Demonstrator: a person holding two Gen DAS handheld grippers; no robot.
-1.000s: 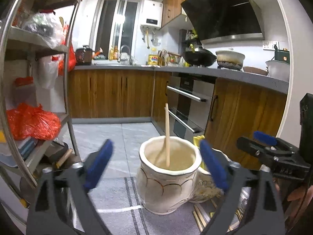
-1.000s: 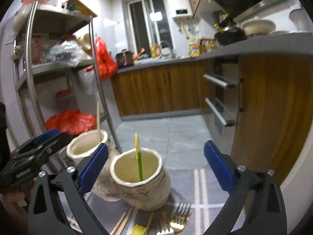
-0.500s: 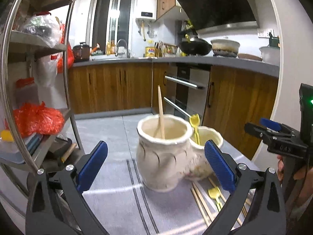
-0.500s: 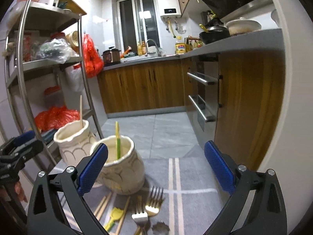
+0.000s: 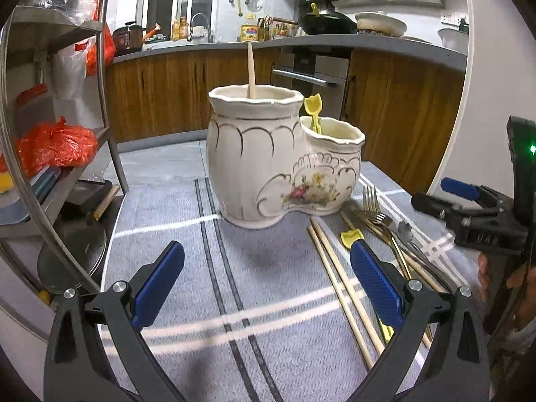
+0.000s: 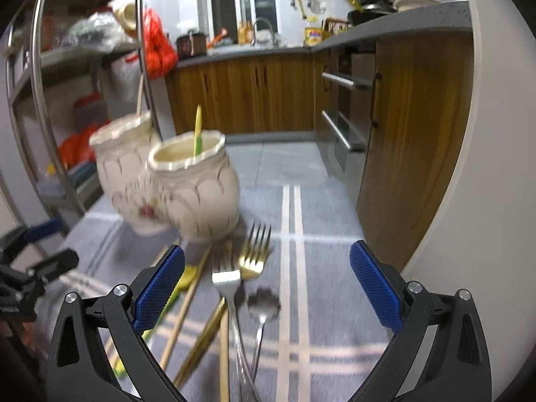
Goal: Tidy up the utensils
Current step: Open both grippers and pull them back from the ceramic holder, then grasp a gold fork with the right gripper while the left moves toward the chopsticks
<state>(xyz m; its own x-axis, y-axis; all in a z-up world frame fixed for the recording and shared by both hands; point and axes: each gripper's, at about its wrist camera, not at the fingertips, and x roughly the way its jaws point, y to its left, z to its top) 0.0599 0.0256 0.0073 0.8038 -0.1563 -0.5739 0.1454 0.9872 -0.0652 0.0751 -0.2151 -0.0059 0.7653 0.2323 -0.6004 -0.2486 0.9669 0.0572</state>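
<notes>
While both jaws stood spread, nothing was held:
Left hand-held gripper (image 5: 267, 278): spread, empty, facing the ceramic holder (image 5: 281, 157).
Right hand-held gripper (image 6: 267, 281): spread, empty, above the forks (image 6: 241, 268).
Utensils: chopsticks (image 5: 338, 284) and forks loose on the tabletop (image 5: 187, 268) beside the holder.

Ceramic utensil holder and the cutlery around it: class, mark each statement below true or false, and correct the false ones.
1. A wooden chopstick stands in the taller compartment of the ceramic utensil holder. True.
2. The yellow utensil stands in that same taller compartment. False: it stands in the shorter one.
3. The left gripper is shut on a chopstick. False: it is open and holds nothing.
4. Forks lie on the grey mat beside the holder. True.
5. The right gripper holds a fork. False: it is open and empty.
</notes>
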